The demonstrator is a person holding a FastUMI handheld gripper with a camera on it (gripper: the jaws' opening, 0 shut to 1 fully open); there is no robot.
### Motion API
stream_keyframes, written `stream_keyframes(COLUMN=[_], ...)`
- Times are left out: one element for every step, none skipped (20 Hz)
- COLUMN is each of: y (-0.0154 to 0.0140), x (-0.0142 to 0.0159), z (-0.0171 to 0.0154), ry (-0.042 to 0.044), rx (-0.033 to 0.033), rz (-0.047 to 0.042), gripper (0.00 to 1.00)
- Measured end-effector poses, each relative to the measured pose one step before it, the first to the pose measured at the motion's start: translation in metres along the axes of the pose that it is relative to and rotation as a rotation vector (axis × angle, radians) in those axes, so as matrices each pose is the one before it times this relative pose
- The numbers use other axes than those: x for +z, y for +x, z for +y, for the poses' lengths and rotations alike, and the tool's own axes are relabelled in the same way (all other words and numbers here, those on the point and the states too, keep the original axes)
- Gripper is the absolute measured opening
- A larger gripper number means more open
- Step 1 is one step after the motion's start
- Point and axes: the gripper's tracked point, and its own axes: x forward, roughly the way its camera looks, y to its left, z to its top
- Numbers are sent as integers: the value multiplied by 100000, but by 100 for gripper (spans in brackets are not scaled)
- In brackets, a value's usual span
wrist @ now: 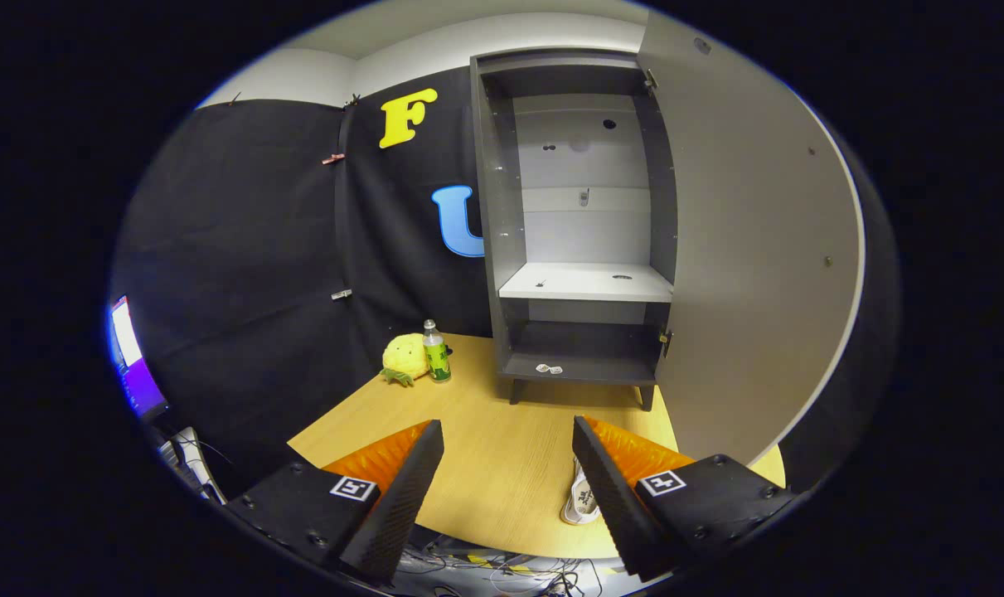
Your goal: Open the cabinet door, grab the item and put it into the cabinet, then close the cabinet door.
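Note:
A dark grey cabinet (580,240) stands on the wooden table (502,464), beyond my fingers. Its door (750,249) is swung wide open to the right. Inside, a white shelf (586,283) and the dark bottom shelf (580,365) hold no items apart from small stickers. Left of the cabinet stand a small bottle with a green label (436,351) and a yellow plush toy (405,357), touching each other. My gripper (508,444) is open above the table's near part, nothing between its fingers.
A small white tag (580,500) lies on the table by the right finger. A lit screen (133,358) and cables sit low at the left, off the table. The open door stands close on the right.

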Motion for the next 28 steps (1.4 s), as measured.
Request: stream_keyframes(y=[1248, 1510, 1358, 1374, 1362, 1317, 1398, 1375, 1413, 1432, 1367, 1351, 1263, 1079, 980, 1082, 1035, 945, 867, 797, 682, 764, 765, 560, 659, 319, 567, 350], x=[-627, -812, -1286, -1618, -1687, -1845, -1626, -1533, -1577, -1278, -1208, -786, -579, -334, -291, -215, -279, -136, -39, 3, 78, 347, 368, 64, -11, 141, -7, -115], z=[-544, -820, -954, -918, -819, -731, -548, -829, -748, -731, -710, -446, -322, -342, -235, -356, -597, -28, 387, 437, -71, -204, -207, -76, -80, -464, -402, -523], ry=[307, 713, 453, 503, 1060, 1446, 1728, 1354, 983, 412, 94, 435, 243, -94, -878, -2056, -2634, -1778, -652, -246, -166, 801, 1238, 1178, 1024, 332, -483, -966], rx=[193, -648, -1194, -1502, -1338, -877, -553, -1403, -1025, -1375, -1467, -651, -214, 33, -62, -403, -1220, 1220, 2146, 1654, -738, -2182, -2784, -2357, -2278, -3399, -2889, -2766], rz=[1494, 1789, 2904, 3987, 4368, 5236, 4929, 4672, 4471, 3874, 3893, 3764, 2785, 1671, 1602, 1549, 1462, 1365, 899, 1379, 788, -36, -330, 771, 778, 292, 466, 625], gripper=[99, 99, 99, 99, 99, 99, 99, 99, 99, 99, 99, 99, 99, 99, 99, 99, 99, 99, 99, 97, 96, 96, 96, 95, 94, 89, 76, 63])
